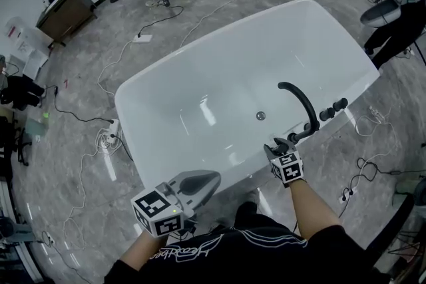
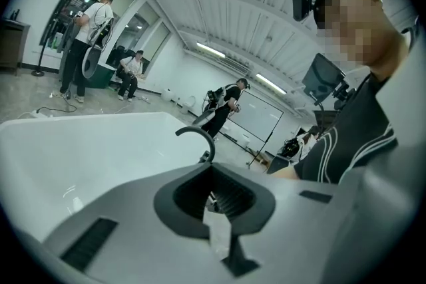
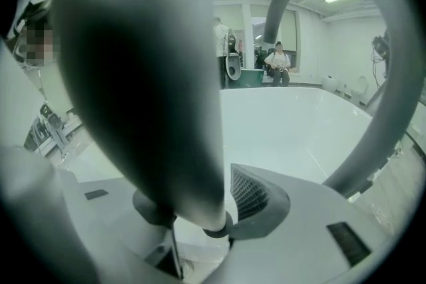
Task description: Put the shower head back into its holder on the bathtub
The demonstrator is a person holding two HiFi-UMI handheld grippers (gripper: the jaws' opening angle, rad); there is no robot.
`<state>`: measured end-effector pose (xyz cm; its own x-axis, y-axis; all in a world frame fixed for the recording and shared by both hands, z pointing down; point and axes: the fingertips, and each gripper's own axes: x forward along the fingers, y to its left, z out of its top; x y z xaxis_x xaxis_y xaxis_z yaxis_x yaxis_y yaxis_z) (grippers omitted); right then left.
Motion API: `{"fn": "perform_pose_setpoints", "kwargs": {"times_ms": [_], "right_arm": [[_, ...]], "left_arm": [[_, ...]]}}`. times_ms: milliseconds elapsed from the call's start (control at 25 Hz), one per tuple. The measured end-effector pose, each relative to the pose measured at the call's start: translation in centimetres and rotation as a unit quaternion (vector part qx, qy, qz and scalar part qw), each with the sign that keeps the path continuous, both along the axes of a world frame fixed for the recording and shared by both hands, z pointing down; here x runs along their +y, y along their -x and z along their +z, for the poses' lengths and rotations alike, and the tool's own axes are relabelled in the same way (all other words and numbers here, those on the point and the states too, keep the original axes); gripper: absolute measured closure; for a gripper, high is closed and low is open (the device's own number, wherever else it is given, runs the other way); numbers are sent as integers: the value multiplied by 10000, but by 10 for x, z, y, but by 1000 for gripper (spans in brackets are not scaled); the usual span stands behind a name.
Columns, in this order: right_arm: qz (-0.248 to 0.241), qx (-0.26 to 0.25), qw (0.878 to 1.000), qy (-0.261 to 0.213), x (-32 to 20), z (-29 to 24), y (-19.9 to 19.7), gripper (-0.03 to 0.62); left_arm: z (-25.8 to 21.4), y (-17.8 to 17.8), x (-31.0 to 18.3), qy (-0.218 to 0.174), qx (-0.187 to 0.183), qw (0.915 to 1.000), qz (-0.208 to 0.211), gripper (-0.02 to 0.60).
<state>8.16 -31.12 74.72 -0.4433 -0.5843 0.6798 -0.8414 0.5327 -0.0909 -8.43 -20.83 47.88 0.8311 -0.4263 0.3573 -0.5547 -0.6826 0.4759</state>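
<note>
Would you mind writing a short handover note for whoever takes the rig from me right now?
Left claw: shut, empty, over the bathtub's near rim.
Right claw: shut on the shower head, beside the faucet.
Done: the shower head is at the rim; its lower end meets a dark ring, likely the holder.
Left: confirm it is seated, then open and withdraw.

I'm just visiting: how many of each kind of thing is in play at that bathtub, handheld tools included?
Bathtub: 1
Spout: 1
Drain: 1
Shower head: 1, clamped in the right tool
Tools: 2, the left tool and the right tool
Total: 6
</note>
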Motion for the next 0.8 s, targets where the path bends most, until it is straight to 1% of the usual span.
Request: {"fn": "perform_pose_setpoints", "kwargs": {"times_ms": [160, 280, 400, 520, 600, 680, 720, 800], "right_arm": [[227, -335, 9989, -218, 4, -37, -6, 405], [332, -402, 9970, -570, 17, -78, -13, 398], [617, -496, 9931, -862, 42, -124, -21, 396], [817, -827, 9863, -1172, 79, -174, -19, 398], [704, -1216, 9810, -1339, 106, -211, -5, 398], [397, -1631, 9746, -1486, 136, -250, 20, 404], [235, -1736, 9718, -1579, 152, -269, 35, 424], [-111, -1748, 9675, -1822, 183, -308, 62, 505]], "left_arm": [[-5, -5, 1, -54, 79, 9999, 101, 577], [-13, -11, 3, -164, 284, 9992, 232, 577], [-24, -17, 17, -318, 426, 9975, 470, 577], [-34, -18, 37, -459, 397, 9958, 687, 577], [-40, -16, 49, -510, 396, 9948, 789, 577], [-48, -10, 61, -601, 405, 9928, 949, 577], [-53, -6, 67, -685, 406, 9912, 1059, 577], [-66, 1, 83, -908, 409, 9868, 1276, 577]]}}
